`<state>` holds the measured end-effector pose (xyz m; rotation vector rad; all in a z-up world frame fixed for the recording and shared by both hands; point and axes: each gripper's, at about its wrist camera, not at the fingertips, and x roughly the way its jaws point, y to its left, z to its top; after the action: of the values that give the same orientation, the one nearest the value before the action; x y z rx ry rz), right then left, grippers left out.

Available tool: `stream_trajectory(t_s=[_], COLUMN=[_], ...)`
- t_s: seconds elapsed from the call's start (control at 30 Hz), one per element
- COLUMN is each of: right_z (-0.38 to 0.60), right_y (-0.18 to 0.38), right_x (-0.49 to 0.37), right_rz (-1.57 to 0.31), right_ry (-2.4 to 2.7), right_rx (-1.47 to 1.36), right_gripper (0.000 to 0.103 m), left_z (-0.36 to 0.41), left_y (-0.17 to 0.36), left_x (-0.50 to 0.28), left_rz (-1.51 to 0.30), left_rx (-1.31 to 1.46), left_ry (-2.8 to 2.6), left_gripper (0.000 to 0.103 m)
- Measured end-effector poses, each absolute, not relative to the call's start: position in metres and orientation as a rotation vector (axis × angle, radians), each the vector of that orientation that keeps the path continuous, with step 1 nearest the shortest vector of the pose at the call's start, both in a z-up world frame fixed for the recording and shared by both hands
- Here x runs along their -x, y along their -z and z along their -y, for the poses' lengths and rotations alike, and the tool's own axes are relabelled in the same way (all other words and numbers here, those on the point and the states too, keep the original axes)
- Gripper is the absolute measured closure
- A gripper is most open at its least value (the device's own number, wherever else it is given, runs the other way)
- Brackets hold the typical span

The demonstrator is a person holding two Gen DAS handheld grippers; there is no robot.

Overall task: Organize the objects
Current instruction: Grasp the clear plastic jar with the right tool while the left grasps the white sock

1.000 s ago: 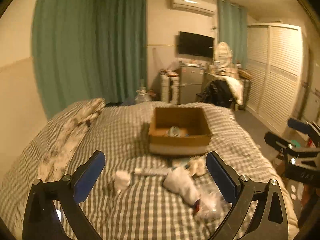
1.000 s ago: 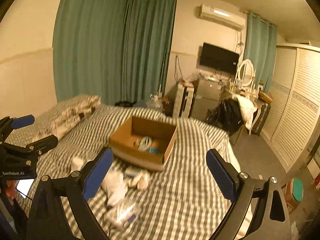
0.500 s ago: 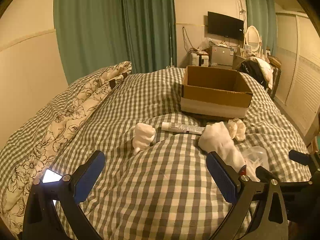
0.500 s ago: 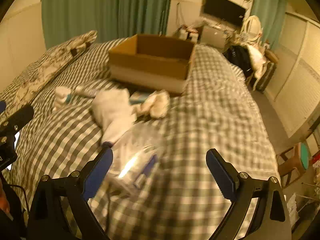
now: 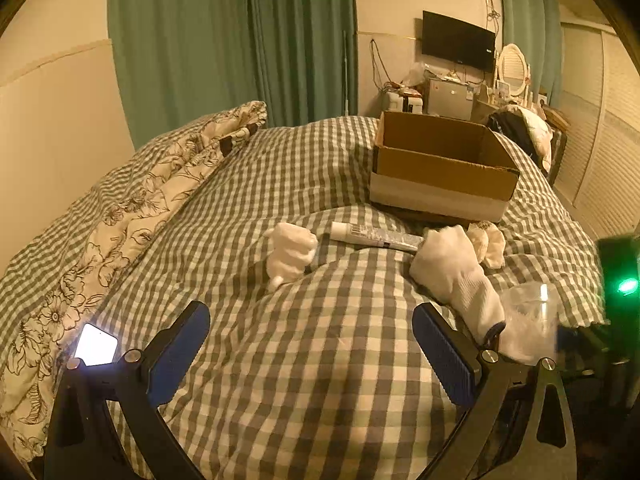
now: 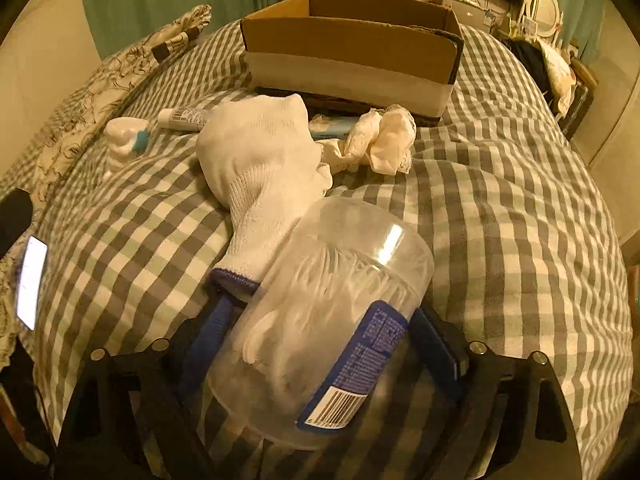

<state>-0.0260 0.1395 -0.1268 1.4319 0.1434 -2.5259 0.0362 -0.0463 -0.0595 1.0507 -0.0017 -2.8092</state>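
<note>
A clear plastic jar of cotton swabs lies between the fingers of my right gripper, which close on its sides; it also shows in the left wrist view. A white glove lies just beyond it. A toothpaste tube, a small white bottle and crumpled cloth lie in front of the open cardboard box. My left gripper is open and empty above the checked bedspread.
A floral quilt lies along the bed's left side, with a lit phone on it. Green curtains, a TV, a small fridge and a wardrobe stand beyond the bed.
Both grippers dropped low toward the bed. My right gripper moved forward onto the clear jar and its fingers closed in around it. The left gripper stayed open.
</note>
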Motion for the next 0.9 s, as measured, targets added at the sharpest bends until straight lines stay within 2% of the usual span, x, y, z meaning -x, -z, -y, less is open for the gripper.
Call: stream_trajectory(t_s=[0.13, 0.43, 0.77, 0.83, 0.87, 0.9], right_z=[-0.15, -0.196, -0.228, -0.226, -0.227, -0.227], right_y=[0.104, 0.043, 0.047, 0.049, 0.051, 0.052], right_x=[0.014, 0.014, 0.032, 0.036, 0.036, 0.037], right_rz=[-0.157, -0.21, -0.179, -0.179, -0.175, -0.17], right_ry=[2.537, 2.749, 2.759, 2.749, 2.745, 2.741], right_rx=[-1.331, -1.096, -1.103, -1.112, -1.115, -1.117], right_gripper=[0.031, 0.033, 0.034, 0.034, 0.034, 0.034], left_z=[0.033, -0.012, -0.056, -0.058, -0.06, -0.062], left_y=[0.064, 0.07, 0.102, 0.108, 0.111, 0.114], left_x=[-0.028, 0.013, 0.07, 0.075, 0.076, 0.078], left_rz=[0.025, 0.083, 0.133, 0.121, 0.127, 0.131], left_rx=[-1.097, -1.184, -1.375, -1.411, -1.433, -1.456], left_ry=[2.823, 2.865, 2.839, 2.838, 2.842, 2.848], left_gripper=[0.0, 0.0, 0.0, 0.001, 0.005, 0.013])
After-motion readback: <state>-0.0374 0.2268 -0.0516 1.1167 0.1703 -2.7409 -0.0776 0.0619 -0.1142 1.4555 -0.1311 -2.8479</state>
